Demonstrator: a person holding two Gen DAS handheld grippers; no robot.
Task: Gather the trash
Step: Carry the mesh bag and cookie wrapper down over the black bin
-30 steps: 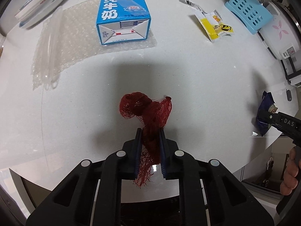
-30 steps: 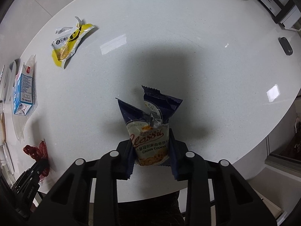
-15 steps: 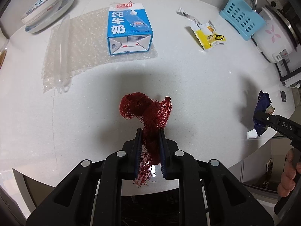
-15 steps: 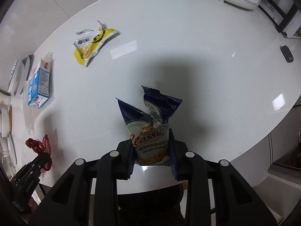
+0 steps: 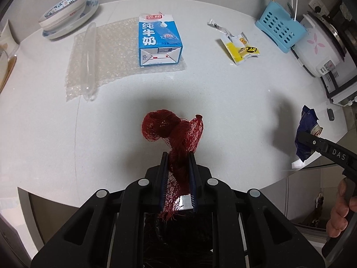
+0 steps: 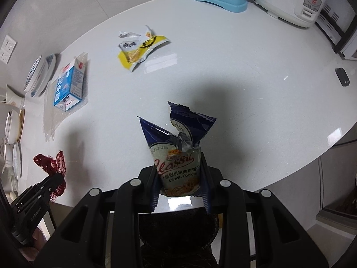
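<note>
The left gripper [image 5: 178,169] was clamped on a bunch of red mesh netting [image 5: 176,131], which rose ahead of its fingers above the white worktop [image 5: 223,102]. The right gripper [image 6: 180,178] was closed on a torn blue cookie wrapper [image 6: 178,147] standing up between its fingers. Far ahead of the left gripper lay a blue milk carton [image 5: 158,42] on bubble wrap [image 5: 111,51], and ahead to its right a yellow snack wrapper [image 5: 241,49]
</note>
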